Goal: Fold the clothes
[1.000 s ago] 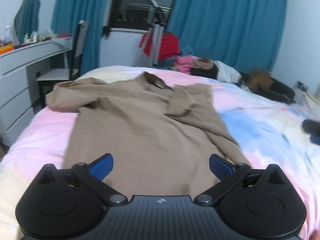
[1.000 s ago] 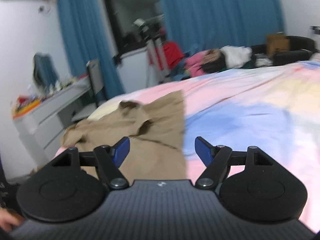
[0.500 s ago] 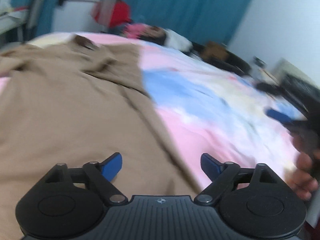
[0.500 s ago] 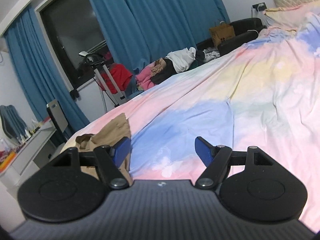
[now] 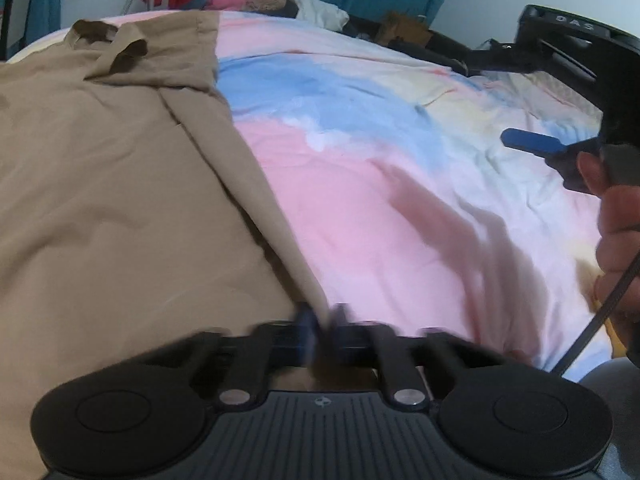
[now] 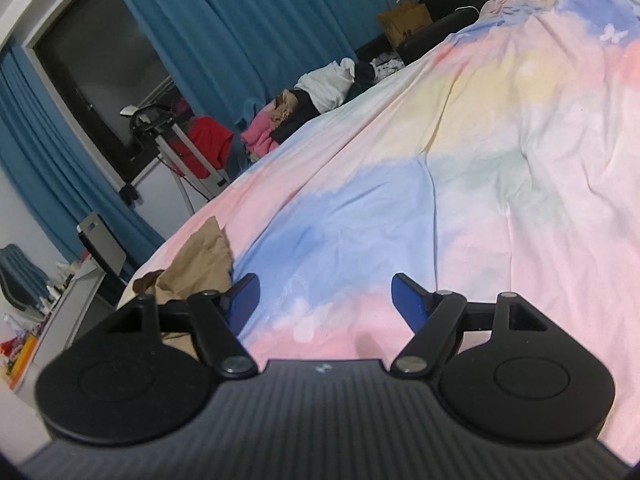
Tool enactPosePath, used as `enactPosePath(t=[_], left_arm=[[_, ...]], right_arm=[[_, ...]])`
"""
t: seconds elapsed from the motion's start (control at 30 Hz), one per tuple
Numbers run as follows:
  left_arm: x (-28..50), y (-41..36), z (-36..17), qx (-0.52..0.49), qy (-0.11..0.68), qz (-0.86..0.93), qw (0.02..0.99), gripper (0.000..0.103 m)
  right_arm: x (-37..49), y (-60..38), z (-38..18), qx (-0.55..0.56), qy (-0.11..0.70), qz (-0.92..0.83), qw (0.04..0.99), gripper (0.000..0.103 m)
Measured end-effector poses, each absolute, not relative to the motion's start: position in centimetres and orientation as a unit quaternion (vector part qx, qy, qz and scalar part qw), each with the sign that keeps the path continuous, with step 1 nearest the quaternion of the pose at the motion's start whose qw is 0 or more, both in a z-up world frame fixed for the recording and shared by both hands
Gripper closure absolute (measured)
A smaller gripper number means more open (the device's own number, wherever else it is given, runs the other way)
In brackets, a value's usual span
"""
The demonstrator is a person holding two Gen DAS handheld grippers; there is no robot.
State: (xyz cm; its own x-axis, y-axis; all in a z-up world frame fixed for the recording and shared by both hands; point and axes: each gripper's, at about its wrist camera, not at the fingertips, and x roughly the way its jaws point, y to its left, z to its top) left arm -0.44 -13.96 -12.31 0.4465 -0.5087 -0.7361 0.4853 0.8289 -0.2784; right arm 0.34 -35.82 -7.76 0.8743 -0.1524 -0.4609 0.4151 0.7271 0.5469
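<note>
A tan shirt [image 5: 112, 184] lies spread on the pastel bedsheet [image 5: 380, 208], collar at the far end. My left gripper [image 5: 320, 322] is low at the shirt's near right edge and shut on that hem, its blurred pads pinching the fabric. My right gripper [image 6: 324, 296] hovers over bare sheet [image 6: 480, 168] to the right of the shirt [image 6: 200, 264]; its jaws are opening, with nothing between them. In the left wrist view one blue finger [image 5: 530, 143] of the right gripper and the hand [image 5: 620, 224] holding it show at the right.
A pile of clothes [image 6: 308, 104] lies beyond the bed's far edge, next to a red garment [image 6: 208, 140] on a stand. A chair [image 6: 102, 248] and a white desk [image 6: 60, 312] stand at the left. A brown paper bag [image 6: 404, 20] sits far back before blue curtains [image 6: 260, 20].
My left gripper swung right and down from the shirt's middle to its right edge and shut on the hem. My right gripper rolled and moved away from the shirt over bare sheet.
</note>
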Motion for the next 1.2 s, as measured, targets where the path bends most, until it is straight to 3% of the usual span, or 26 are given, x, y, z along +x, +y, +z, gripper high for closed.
enactPosePath(t=[0.3, 0.4, 0.6, 0.8, 0.9, 0.97, 1.13, 1.2], left_arm=[[2.1, -3.9, -7.6, -0.204, 0.472, -0.321, 0.795, 0.102], [3.3, 0.1, -7.1, -0.222, 0.481, -0.294, 0.796, 0.102], [5.2, 4.0, -9.1, -0.193, 0.518, -0.231, 0.801, 0.102], [4.4, 1.5, -9.8, -0.046, 0.504, -0.212, 0.836, 0.101], [4.2, 0.9, -8.8, -0.031, 0.498, -0.218, 0.839, 0.086], [4.2, 1.4, -8.1, -0.044, 0.498, -0.216, 0.839, 0.064], [6.9, 2.0, -6.0, -0.112, 0.485, -0.206, 0.842, 0.025], [9.4, 1.8, -5.4, -0.14, 0.474, -0.197, 0.847, 0.021]], right_arm=[[1.0, -35.4, -8.0, 0.329, 0.214, -0.148, 0.908, 0.028], [1.7, -34.9, -8.3, 0.323, 0.226, -0.143, 0.908, 0.028], [2.6, -33.7, -8.6, 0.304, 0.246, -0.131, 0.911, 0.028], [2.9, -32.9, -8.8, 0.294, 0.259, -0.127, 0.911, 0.028], [2.9, -32.4, -8.7, 0.291, 0.262, -0.118, 0.913, 0.028], [2.9, -31.9, -8.6, 0.286, 0.263, -0.11, 0.915, 0.028], [3.7, -30.1, -8.6, 0.262, 0.272, -0.089, 0.921, 0.028], [4.3, -29.4, -8.8, 0.255, 0.278, -0.08, 0.923, 0.028]])
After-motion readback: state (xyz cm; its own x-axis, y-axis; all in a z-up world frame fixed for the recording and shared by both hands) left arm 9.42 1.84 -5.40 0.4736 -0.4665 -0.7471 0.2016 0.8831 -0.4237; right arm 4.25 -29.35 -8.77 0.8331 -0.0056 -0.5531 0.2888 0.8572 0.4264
